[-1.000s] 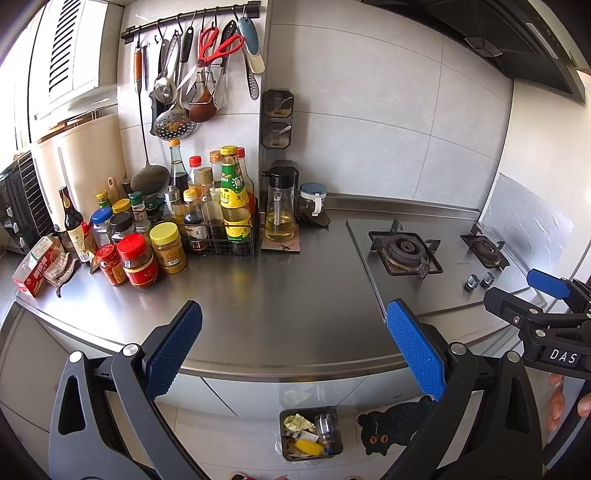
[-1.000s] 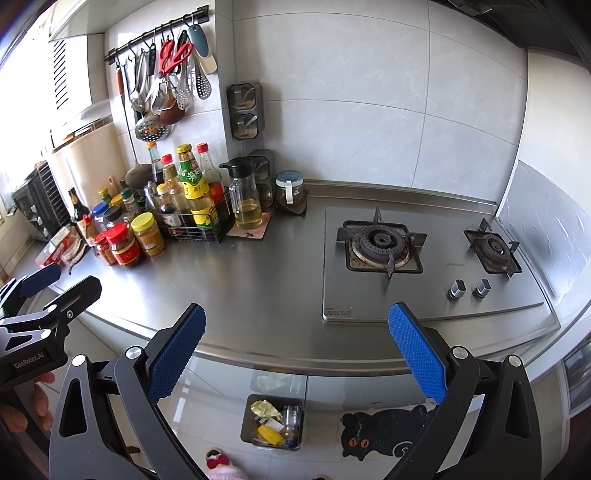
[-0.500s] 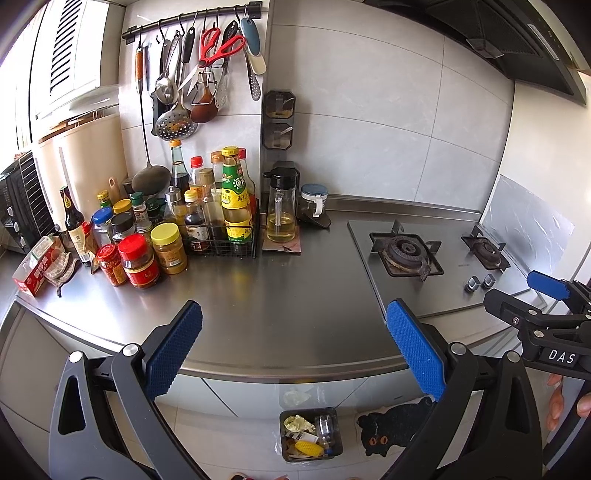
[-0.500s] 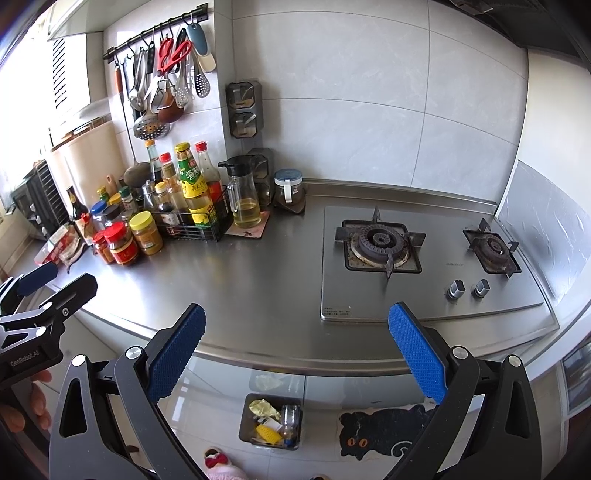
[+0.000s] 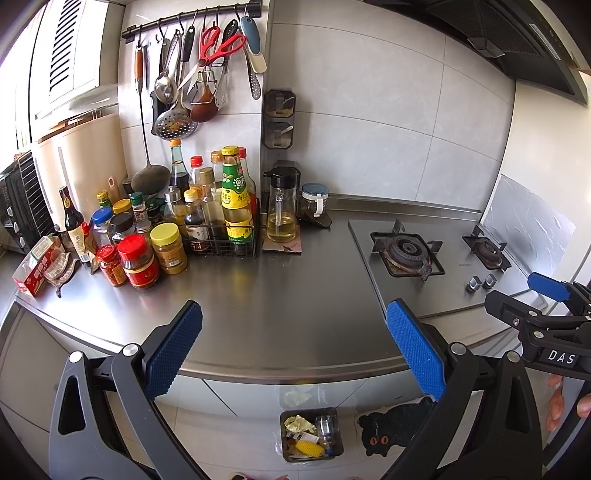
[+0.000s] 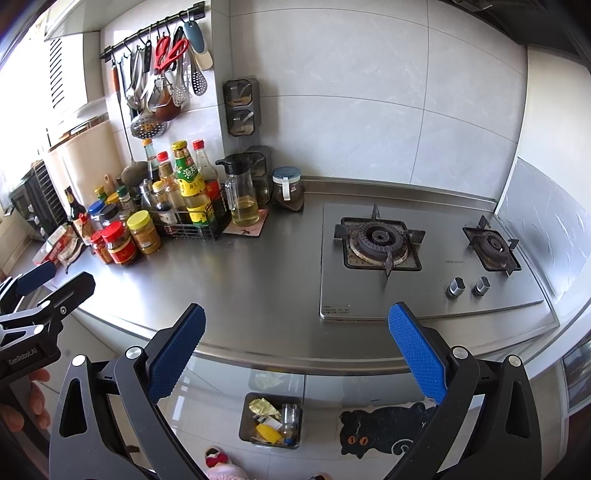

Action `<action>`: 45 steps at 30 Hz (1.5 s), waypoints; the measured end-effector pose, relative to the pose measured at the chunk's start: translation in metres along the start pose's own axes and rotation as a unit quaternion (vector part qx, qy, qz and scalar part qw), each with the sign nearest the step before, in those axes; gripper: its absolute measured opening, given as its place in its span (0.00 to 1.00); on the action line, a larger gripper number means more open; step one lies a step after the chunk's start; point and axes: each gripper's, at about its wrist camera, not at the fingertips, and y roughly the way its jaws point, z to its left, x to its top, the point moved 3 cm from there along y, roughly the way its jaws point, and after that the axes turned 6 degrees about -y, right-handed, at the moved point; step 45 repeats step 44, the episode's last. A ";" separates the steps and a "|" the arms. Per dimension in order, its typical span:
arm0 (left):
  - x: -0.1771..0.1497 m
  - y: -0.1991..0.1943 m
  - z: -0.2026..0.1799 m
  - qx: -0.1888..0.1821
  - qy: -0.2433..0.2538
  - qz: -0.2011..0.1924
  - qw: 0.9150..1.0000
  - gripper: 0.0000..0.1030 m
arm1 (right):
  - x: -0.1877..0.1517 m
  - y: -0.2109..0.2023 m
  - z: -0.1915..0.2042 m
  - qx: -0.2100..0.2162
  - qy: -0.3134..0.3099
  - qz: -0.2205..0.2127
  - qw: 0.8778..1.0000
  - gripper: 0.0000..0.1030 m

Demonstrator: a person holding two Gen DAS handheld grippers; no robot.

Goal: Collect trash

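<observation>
Nearest the cameras, the left tongs (image 5: 291,347) and the right tongs (image 6: 295,350) are held side by side in front of the worktop (image 5: 280,295), each spread wide with nothing between its blue pads. Each pair can also be seen at the edge of the other's view.

Below them, on the floor just in front of the cabinets, a small dark bin (image 6: 271,421) is seen beside a black cat-shaped mat (image 6: 384,432). Trash is already held in the bin: crumpled yellowish paper (image 5: 299,424), a clear plastic bottle (image 6: 289,415), a yellow item (image 6: 269,432) and some smaller scraps.

Past the front edge, the steel surface between the jars and the gas hob (image 6: 417,258) is bare; no loose rubbish can be made out on it. Further back, jars and bottles are crowded at the left, with a wire rack of sauce bottles (image 5: 221,225) and a glass oil jug (image 5: 281,210) near the wall, and utensils are hung from a rail (image 5: 192,18) above.

From this, the collecting is judged to be largely or wholly done. Whether anything remains among the packets (image 5: 37,266) at the far left cannot be told.
</observation>
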 end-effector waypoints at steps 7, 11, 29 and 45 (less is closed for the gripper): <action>0.002 0.002 0.001 0.008 0.000 -0.002 1.000 0.92 | 0.000 0.003 -0.002 -0.001 0.000 0.001 1.000 0.97; 0.003 0.003 0.002 0.024 -0.002 -0.005 1.000 0.92 | -0.001 0.005 -0.004 0.000 0.004 0.004 1.000 0.97; 0.000 0.002 -0.004 0.001 -0.006 0.001 1.000 0.92 | -0.003 0.006 -0.003 -0.002 0.001 0.009 1.000 0.97; 0.000 0.003 -0.002 0.006 -0.014 0.009 1.000 0.92 | -0.006 0.005 0.000 0.000 0.002 0.011 1.000 0.97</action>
